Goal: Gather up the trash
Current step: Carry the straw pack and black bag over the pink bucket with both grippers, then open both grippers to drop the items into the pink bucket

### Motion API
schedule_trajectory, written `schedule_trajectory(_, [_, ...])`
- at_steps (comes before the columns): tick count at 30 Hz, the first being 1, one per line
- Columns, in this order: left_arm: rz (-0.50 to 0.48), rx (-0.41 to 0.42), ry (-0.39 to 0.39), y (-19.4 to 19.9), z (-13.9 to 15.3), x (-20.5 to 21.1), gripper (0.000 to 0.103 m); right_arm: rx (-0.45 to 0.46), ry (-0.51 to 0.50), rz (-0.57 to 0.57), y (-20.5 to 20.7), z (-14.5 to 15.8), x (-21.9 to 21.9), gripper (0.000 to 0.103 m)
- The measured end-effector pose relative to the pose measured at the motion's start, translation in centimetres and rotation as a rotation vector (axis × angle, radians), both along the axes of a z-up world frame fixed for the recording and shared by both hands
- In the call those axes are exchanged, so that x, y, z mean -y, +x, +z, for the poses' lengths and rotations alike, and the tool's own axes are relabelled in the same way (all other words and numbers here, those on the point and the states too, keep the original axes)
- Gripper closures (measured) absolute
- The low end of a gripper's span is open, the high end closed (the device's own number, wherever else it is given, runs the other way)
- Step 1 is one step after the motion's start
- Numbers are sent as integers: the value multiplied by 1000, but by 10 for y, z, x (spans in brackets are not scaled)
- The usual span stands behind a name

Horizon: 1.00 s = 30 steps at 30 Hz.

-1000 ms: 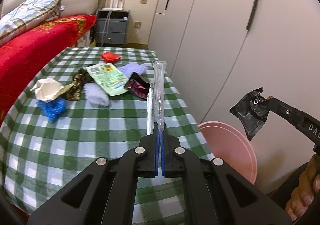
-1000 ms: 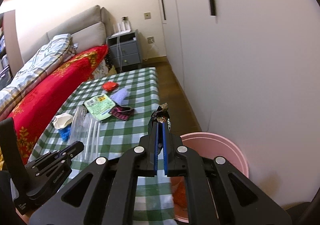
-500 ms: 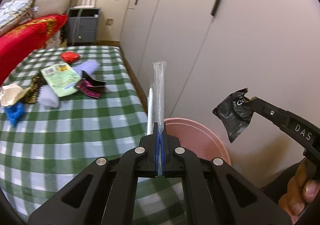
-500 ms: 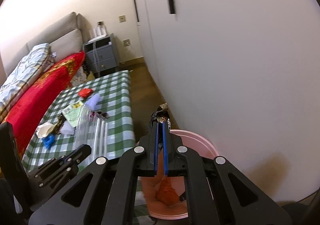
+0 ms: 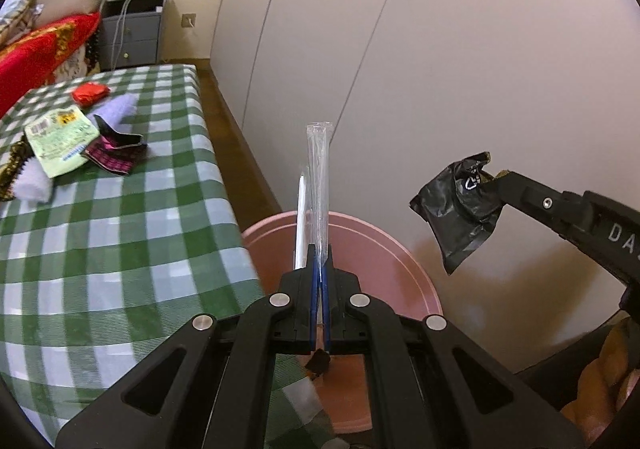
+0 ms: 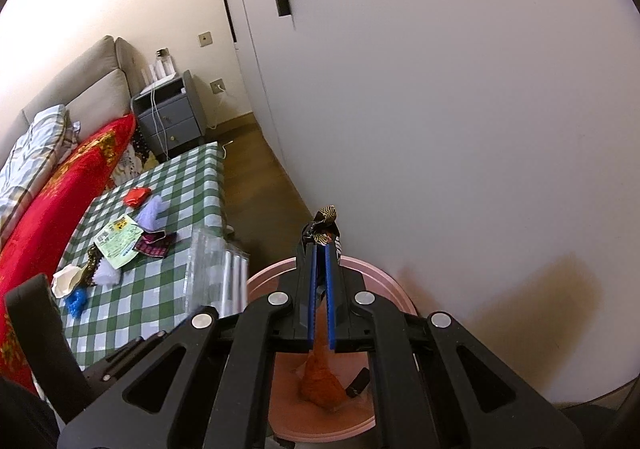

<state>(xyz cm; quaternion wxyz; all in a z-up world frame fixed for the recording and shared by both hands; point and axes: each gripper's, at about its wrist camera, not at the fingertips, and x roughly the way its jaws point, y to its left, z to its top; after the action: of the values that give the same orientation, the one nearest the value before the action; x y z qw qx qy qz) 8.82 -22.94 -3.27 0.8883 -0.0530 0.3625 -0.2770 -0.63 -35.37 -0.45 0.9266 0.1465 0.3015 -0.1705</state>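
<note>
Both grippers have swung off the table toward the pink bin (image 5: 400, 245), now right below them. Left gripper (image 5: 319, 253) clamped tight on a clear plastic sleeve (image 5: 319, 177), held over the rim. Right gripper (image 6: 320, 249) pinched on a black wrapper (image 5: 460, 205), also above the bin. Drop looks next. Farther back, more trash on the checked table (image 5: 120, 217): green packet (image 5: 60, 141), red wrapper (image 5: 90, 93).

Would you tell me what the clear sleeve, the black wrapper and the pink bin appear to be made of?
Clear sleeve: thin glossy plastic film; see-through.
Black wrapper: crinkled, shiny plastic or foil-lined film, probably.
Pink bin: likely moulded plastic; smooth, even, matte rim.
</note>
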Motion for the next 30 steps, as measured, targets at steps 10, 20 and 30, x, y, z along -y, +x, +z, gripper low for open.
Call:
schedule_trajectory(10, [-26, -67, 12, 7, -21, 15, 64, -32, 28, -52, 9, -9, 11, 90])
schedule_trajectory(20, [23, -58, 3, 9, -16, -5, 60, -24, 30, -70, 8, -9, 11, 73])
schedule_trajectory(30, [101, -16, -3, 10, -5, -43, 60, -11, 17, -27, 8, -8, -4, 72])
